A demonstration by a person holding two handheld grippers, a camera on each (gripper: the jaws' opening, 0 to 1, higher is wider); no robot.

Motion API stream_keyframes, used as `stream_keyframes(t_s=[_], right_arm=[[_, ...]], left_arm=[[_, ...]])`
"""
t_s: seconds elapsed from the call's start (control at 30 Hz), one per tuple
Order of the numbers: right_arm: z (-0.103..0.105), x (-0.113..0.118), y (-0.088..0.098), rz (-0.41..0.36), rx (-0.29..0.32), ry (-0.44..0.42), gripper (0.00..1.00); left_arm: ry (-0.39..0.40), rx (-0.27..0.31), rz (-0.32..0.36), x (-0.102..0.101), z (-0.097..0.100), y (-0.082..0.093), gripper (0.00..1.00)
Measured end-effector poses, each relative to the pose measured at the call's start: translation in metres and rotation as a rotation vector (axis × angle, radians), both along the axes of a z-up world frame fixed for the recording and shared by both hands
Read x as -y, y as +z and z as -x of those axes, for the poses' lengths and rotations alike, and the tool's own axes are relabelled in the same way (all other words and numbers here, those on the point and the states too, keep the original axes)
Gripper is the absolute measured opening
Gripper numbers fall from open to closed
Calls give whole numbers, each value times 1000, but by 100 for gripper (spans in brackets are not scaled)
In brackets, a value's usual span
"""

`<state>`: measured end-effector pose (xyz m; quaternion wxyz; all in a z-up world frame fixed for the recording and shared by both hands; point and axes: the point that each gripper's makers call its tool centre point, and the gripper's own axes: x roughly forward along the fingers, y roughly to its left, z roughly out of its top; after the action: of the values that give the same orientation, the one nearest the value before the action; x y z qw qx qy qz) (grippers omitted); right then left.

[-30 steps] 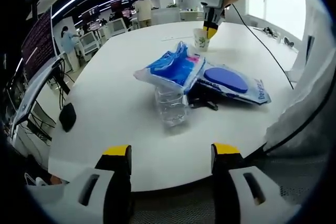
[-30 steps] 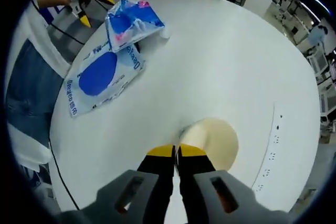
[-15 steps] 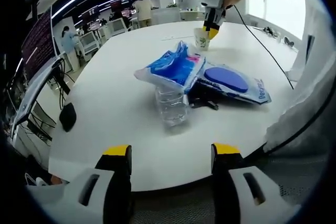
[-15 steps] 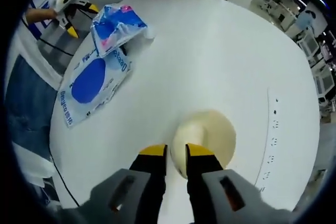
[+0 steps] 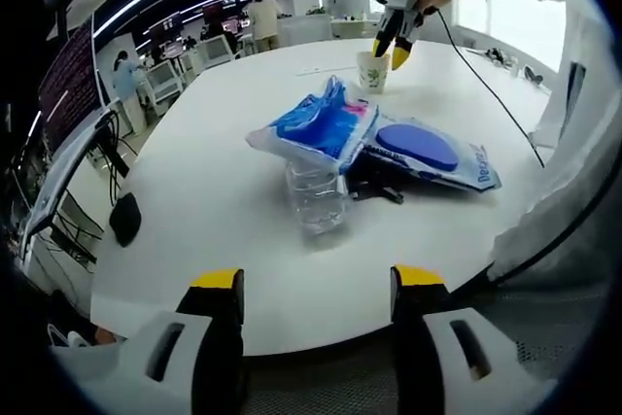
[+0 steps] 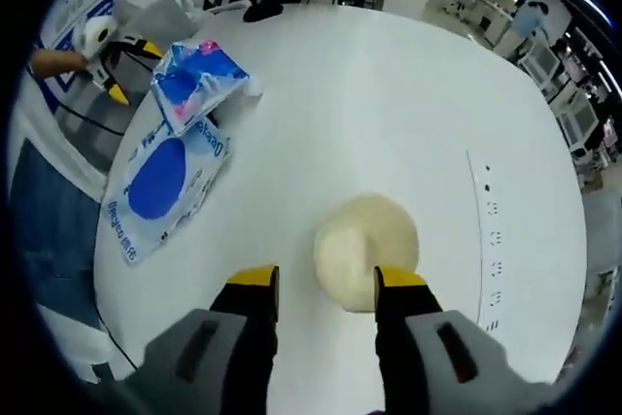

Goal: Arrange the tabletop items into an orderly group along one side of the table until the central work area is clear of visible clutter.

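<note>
The paper cup [image 6: 366,251] stands alone on the white worktop [image 6: 389,94]; the right gripper [image 6: 324,281] hovers above, fingers apart. The left gripper [image 5: 317,279], fingers apart, faces the blue packets [image 5: 321,128] and clear plastic bottle [image 5: 316,196] clustered centrally.

Plastic, paper and a smooth tabletop

Glossy blue plastic bags [image 5: 379,138], clear plastic bottle [image 5: 316,196], paper cup [image 6: 366,250], smooth matt white table [image 5: 224,201].
</note>
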<state>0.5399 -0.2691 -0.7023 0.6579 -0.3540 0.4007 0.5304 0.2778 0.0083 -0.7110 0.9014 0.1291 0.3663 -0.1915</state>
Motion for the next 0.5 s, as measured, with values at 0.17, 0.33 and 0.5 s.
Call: stream_keyframes(t_s=[0.17,0.33,0.5], right_arm=[[-1,2,15,-89,-1,-117,54],[6,5,33,-131,40,-157,61],[15,8,43,-170,43,-202,64]], left_arm=[[-2,-2,-3,0,1,-1,61],[-7,-4,-7,1,1,-1,61],[-16,-6,-10,3,2,-2,61]])
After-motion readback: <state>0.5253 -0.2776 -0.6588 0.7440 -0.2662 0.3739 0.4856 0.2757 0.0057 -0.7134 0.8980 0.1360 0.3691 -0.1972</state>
